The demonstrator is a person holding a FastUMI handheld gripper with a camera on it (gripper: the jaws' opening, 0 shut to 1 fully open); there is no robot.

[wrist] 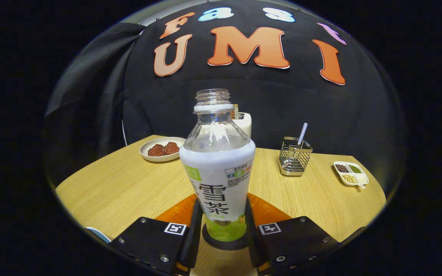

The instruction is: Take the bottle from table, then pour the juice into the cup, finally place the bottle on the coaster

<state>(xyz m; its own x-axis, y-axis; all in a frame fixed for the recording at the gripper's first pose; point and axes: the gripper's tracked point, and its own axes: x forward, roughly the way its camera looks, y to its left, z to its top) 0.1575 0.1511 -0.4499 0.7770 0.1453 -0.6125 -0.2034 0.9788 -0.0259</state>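
A clear plastic bottle [219, 168] with a white and green label and no cap stands upright on a dark round coaster [221, 244] on the wooden table [129, 184]. My gripper [221, 205] is shut on the bottle's lower body, one finger pressing on each side. The bottle's clear upper part looks empty. A white cup [244, 123] stands beyond the bottle, mostly hidden by it.
A white plate with reddish-brown food [162, 148] sits at the back left. A wire holder with a striped straw [294, 155] stands to the right, and a small divided dish of beans [351, 173] lies further right. A pale blue object [99, 234] peeks beside the left finger.
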